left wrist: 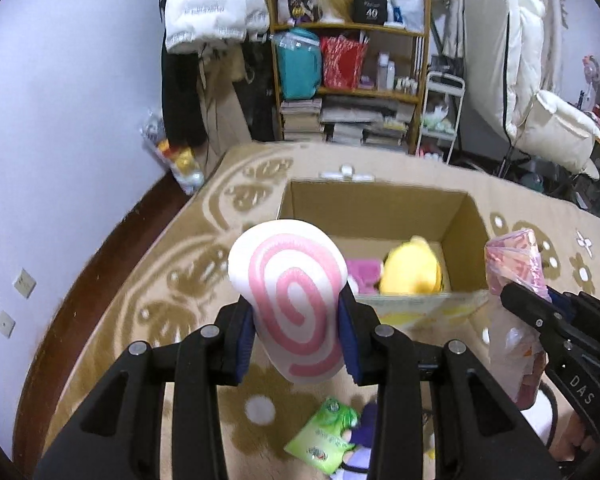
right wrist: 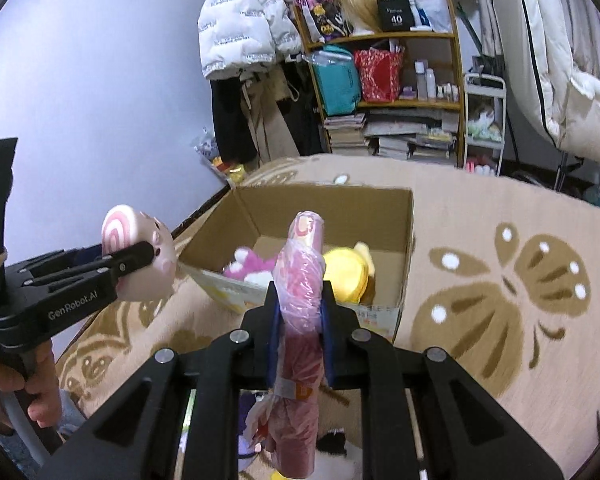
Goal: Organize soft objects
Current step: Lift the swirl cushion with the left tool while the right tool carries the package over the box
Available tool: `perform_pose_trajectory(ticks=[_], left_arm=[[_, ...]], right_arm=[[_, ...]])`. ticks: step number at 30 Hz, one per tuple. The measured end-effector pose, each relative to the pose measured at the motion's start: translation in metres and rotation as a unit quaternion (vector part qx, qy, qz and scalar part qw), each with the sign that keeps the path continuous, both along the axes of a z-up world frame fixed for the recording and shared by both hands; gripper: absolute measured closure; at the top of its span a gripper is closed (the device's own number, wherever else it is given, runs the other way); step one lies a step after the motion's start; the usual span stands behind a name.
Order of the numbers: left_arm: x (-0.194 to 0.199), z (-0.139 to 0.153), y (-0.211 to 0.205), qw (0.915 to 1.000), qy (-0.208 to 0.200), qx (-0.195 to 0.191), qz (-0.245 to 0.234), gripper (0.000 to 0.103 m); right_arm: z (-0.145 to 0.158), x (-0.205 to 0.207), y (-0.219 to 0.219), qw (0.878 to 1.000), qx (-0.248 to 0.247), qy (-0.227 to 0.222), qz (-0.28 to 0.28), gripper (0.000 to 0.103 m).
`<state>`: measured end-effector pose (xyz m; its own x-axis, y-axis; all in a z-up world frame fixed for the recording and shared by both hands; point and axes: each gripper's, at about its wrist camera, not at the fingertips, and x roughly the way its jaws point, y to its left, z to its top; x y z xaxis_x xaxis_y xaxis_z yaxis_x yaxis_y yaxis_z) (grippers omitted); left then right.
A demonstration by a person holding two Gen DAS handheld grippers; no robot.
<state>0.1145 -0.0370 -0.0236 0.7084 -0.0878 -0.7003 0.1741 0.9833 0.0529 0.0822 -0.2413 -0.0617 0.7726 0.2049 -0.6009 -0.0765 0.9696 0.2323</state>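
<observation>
cardboard box [left wrist: 464,220] sat open on the patterned beige rug [left wrist: 204,248], just beyond both grippers, with a yellow plush [left wrist: 410,268] and a pink plush [left wrist: 364,274] lying side by side on its floor, pink to the left.

left gripper [left wrist: 298,332] was clamped on a white pig plush [left wrist: 288,300] with a pink spiral on its back, the blue pads [left wrist: 246,334] pressing its sides; from the right wrist view the same toy showed its face (snout and pink cheek turned toward the box). it hung above the rug, near the box's near-left corner.

right gripper [right wrist: 300,320] was squeezed tight around a long pink soft item wrapped in clear plastic [right wrist: 300,280], which stood upright between the pads [right wrist: 274,340] and ran on below them. it was held in front of the box's near wall.

on the rug near the grippers lay a green packet [left wrist: 324,436] and a purple plush [left wrist: 364,440], only partly seen. a hand [right wrist: 40,392] gripped the left gripper's handle. far behind stood a cluttered wooden shelf [left wrist: 348,32].
</observation>
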Motion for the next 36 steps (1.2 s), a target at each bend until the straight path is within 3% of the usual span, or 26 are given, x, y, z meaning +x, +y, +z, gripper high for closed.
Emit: perform_pose_trajectory(ticks=[8,12,16,24,36], left_arm=[[0.026,0.030,-0.003,0.9990,-0.041,-0.001,-0.016,0.068],[0.041,0.036,-0.003,0.9986,-0.048,-0.012,-0.016,0.068],[0.053,0.035,-0.010,0.9979,-0.058,0.005,-0.028,0.068],[0.084,0.007,-0.023,0.9985,-0.026,-0.004,-0.048,0.068],[0.095,-0.023,-0.034,0.9983,0.001,0.003,-0.059,0.067]], right_arm=[[0.019,0.020,-0.010,1.000,-0.005,-0.018,-0.009,0.085],[0.031,0.034,-0.019,0.999,-0.011,-0.032,-0.016,0.085],[0.037,0.052,-0.025,0.999,-0.022,-0.037,-0.015,0.085],[0.028,0.082,-0.026,0.999,-0.030,-0.020,-0.003,0.085],[-0.007,0.104,-0.026,0.999,0.022,0.028,0.017,0.085]])
